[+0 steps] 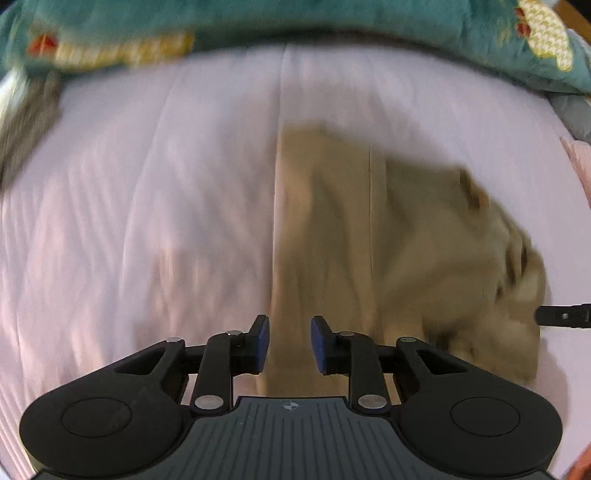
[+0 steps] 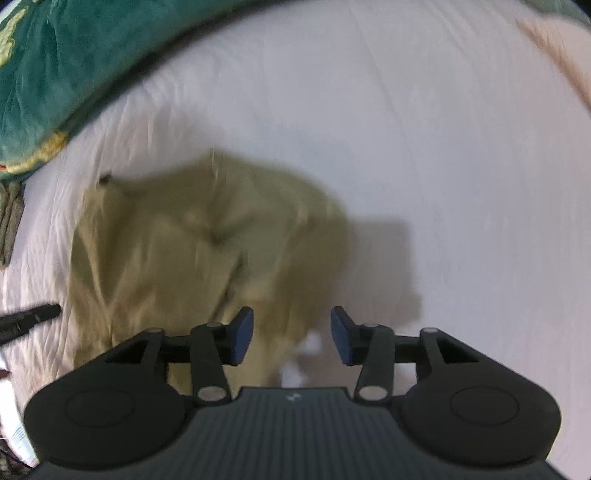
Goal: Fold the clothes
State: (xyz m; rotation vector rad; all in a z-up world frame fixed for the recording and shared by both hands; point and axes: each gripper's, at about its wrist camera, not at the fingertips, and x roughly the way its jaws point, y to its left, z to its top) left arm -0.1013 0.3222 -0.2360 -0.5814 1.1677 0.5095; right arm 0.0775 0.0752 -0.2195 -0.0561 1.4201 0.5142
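**Tan garment part-folded on bed, both grippers free**

Bed with pale pink quilted cover [image 1: 147, 192]; teal patterned blanket [image 1: 258, 22] bunched along the far edge. Both views motion-blurred.

Tan garment [image 1: 388, 229] lies on the cover, in front of and below both tools. In the left wrist view its left edge runs straight and one lengthwise crease shows; the right side is rumpled, with loose folds. Reads as partly folded, perhaps one fold laid. Squaring up and further folds appear to remain.

Left hand-held gripper [image 1: 290, 343]: jaws a little apart, nothing between the pads, over the garment's near edge. Right hand-held gripper [image 2: 291, 334]: jaws spread wider, empty, above the garment's near right corner. Neither grips cloth. Each tool's tip shows at the edge of the other's view.
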